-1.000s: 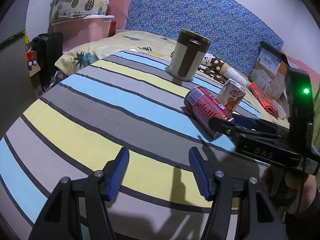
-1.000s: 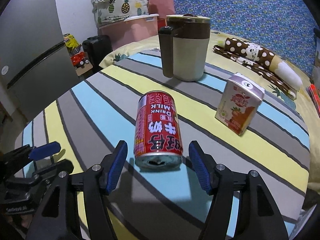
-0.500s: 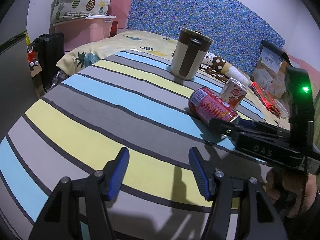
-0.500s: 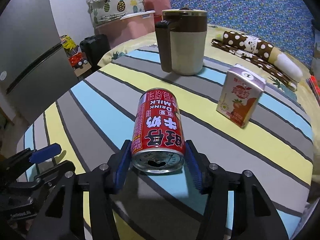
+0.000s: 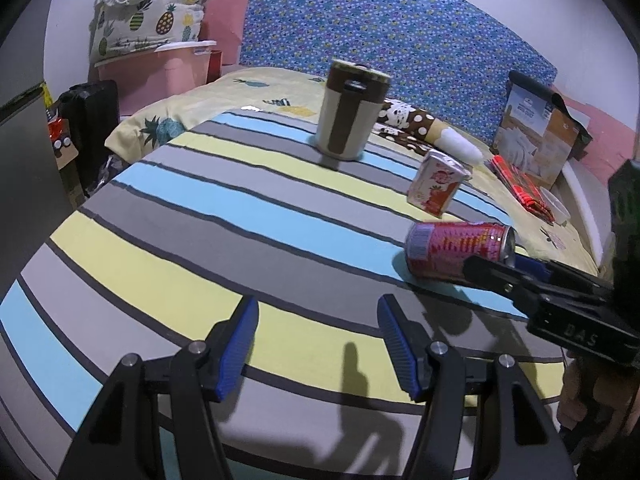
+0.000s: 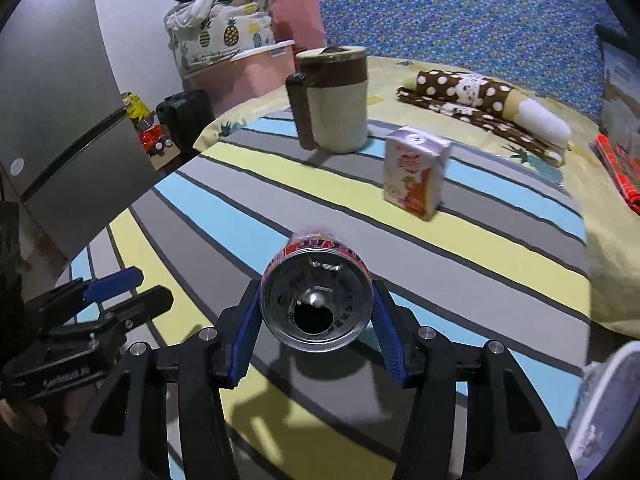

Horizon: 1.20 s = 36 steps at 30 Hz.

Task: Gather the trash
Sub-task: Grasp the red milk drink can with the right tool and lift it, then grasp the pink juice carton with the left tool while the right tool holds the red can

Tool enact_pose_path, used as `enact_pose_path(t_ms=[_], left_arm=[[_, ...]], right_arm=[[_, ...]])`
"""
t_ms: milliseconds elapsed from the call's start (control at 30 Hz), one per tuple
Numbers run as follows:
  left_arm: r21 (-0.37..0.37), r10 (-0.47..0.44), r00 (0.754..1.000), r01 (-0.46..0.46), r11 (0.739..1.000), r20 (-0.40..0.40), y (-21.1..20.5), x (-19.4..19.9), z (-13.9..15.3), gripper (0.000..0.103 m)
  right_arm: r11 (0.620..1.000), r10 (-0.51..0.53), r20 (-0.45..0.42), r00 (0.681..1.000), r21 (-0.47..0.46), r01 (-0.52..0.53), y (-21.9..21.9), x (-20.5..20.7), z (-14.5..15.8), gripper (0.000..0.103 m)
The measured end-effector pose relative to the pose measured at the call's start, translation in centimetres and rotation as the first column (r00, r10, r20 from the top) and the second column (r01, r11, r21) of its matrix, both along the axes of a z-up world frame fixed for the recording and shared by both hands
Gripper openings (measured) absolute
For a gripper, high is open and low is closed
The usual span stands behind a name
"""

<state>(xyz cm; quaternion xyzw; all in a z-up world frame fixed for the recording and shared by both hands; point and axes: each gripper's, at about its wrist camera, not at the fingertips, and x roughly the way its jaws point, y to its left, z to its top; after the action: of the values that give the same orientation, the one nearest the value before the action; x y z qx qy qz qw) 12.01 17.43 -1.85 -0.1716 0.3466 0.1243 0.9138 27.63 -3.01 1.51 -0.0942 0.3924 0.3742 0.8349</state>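
Currently right tool (image 6: 316,312) clamps red can (image 6: 316,300) mid-body, lower centre; thin, light, dentable. Left tool (image 5: 318,336) open, empty.

**Stripes, spots and pineapples all over**

Here's the striped cloth (image 5: 248,216): bands of sky blue, grey and pale yellow, split by thin dark lines. The can (image 6: 316,304) is red with white lettering, silver at its opened end. Blue ribbed pads (image 6: 244,332) on black gripper arms. The carton (image 6: 416,172) goes lilac on top, white and orange below. The mug (image 5: 348,112) is cream with a brown band and handle. Behind, a blue headboard (image 5: 400,36) in tiny flowers, a brown roll (image 6: 460,88) with white polka dots, a pink bin (image 5: 160,76).
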Motion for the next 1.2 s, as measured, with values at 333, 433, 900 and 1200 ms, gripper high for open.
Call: enact_pose_path(t_ms=[333,433,900,1200], left_arm=[[0.003,-0.04,0.999,0.04,0.999,0.004,-1.7,0.3,0.4,0.064],[0.005,-0.037,0.999,0.037,0.999,0.003,-1.8,0.2,0.5,0.064],[0.022,-0.038,0.999,0.038,0.999,-0.005,-2.0,0.2,0.8,0.064],[0.045,-0.094,0.995,0.093,0.995,0.017,-2.9,1.7,2.2,0.064]], right_arm=[[0.999,-0.038,0.013,0.999,-0.025,0.039,-1.3,0.4,-0.1,0.055],[0.999,-0.035,0.025,0.999,-0.033,0.035,-1.0,0.4,-0.3,0.055],[1.0,-0.029,0.009,1.0,0.003,0.029,-0.9,0.5,-0.7,0.056],[0.997,-0.071,0.009,0.997,0.038,0.071,-3.6,0.2,0.1,0.055]])
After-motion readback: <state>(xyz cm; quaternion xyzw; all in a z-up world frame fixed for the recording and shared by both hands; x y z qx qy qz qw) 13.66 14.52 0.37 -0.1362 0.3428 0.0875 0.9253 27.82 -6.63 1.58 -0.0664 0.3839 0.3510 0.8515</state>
